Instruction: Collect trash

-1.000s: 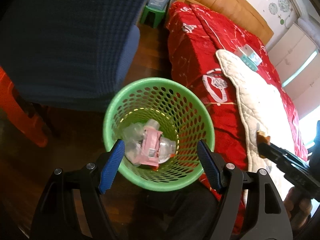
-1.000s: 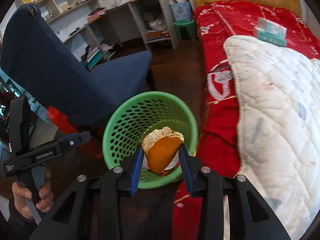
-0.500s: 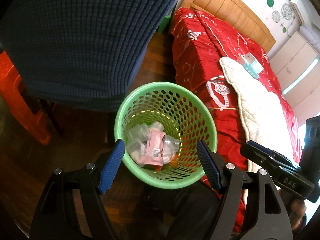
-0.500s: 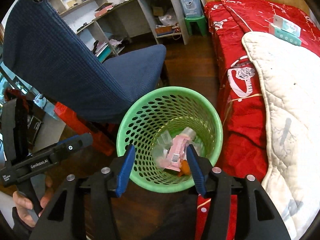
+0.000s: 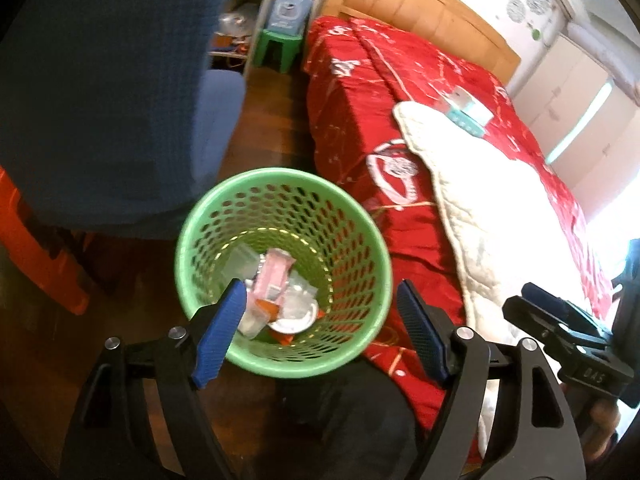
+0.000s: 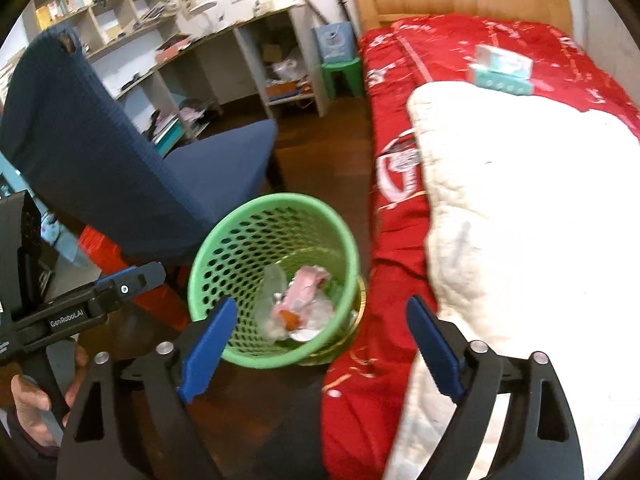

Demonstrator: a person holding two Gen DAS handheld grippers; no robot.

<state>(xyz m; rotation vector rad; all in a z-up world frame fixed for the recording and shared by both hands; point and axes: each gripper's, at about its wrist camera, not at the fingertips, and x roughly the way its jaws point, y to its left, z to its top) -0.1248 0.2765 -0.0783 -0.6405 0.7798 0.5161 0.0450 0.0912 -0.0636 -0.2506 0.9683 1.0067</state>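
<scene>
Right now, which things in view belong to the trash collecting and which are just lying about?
Belongs to the job:
- green basket
- trash in it: pink wrapper, orange peel
- right gripper, jaws opening, nothing between them
- left gripper, jaws opening, empty

Just lying about:
- blue chair
- red bed cover
- white quilt
- teal box on the bed
- green stool

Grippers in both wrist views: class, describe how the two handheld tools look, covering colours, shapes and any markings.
Each is black plastic with two blue textured fingers and silver screws. The left gripper, seen from the right wrist, reads "GenRobot.AI" in white on its pistol-like body. The right gripper shows embossed letters, roughly "DAS".
</scene>
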